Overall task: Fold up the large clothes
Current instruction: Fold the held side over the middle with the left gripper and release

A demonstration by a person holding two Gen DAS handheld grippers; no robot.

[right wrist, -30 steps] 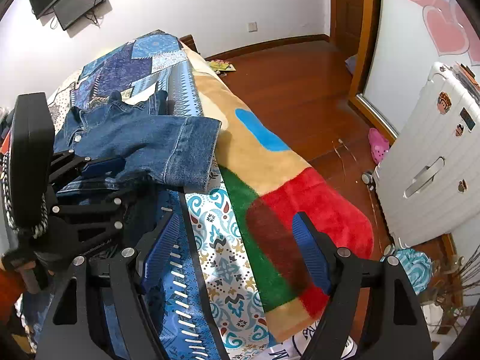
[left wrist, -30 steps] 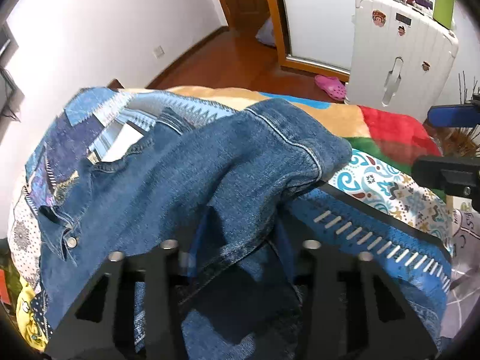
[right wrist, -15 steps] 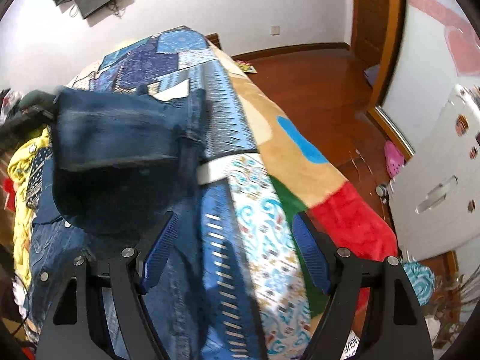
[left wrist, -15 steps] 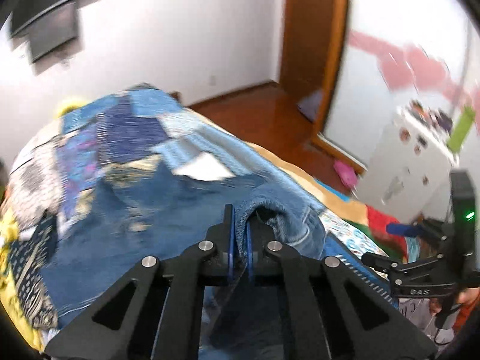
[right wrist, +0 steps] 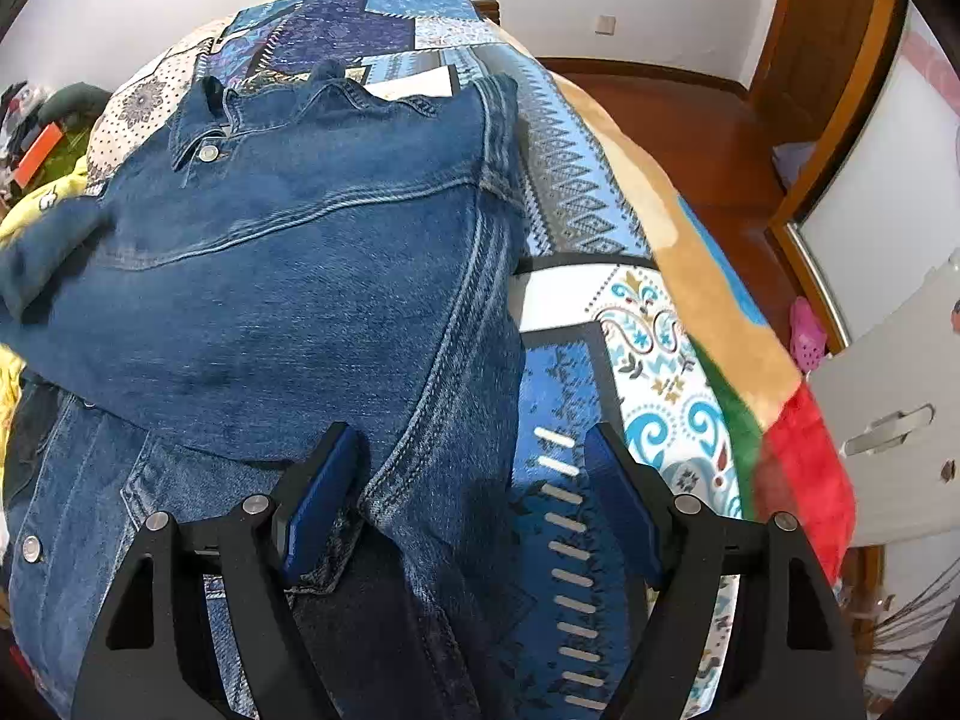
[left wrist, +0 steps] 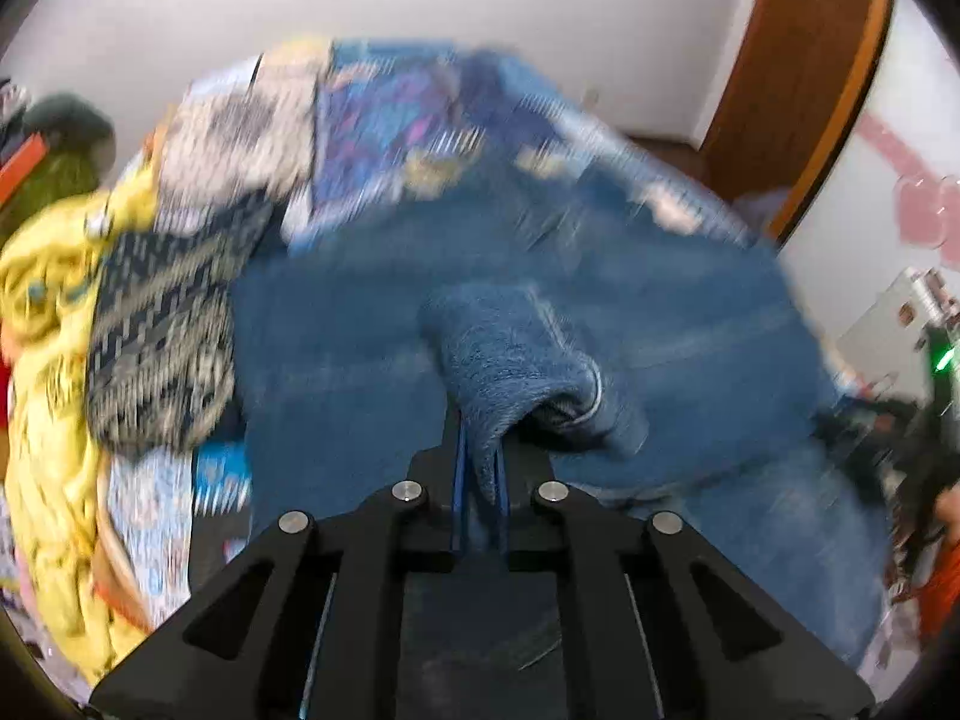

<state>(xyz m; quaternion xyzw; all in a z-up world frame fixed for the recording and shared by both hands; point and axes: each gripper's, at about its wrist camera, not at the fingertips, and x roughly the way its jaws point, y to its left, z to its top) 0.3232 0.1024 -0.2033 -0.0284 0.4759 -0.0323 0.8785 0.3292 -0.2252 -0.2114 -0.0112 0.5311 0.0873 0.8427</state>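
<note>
Left gripper (left wrist: pixel 480 480): jaws clamped on a bunched sleeve cuff (left wrist: pixel 516 360) of the denim jacket (right wrist: pixel 312 276). Right gripper (right wrist: pixel 468 504): jaws held apart above the jacket's side seam. Jacket is spread on a patchwork bedspread (right wrist: pixel 606 396); yellow fabric (left wrist: pixel 48 372) is heaped beside it.

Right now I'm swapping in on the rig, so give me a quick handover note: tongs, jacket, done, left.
Left tongs: shut on a bunched fold of the denim jacket, sleeve end by the look of it, held above the body; that view is motion-blurred.
Right tongs: open, low over the jacket's near edge, gripping nothing.
Jacket: spread on the patchwork bedspread, collar at the far end.
Done: the near side looks folded in.
Left: lay the held part down, then likely fold further.
</note>
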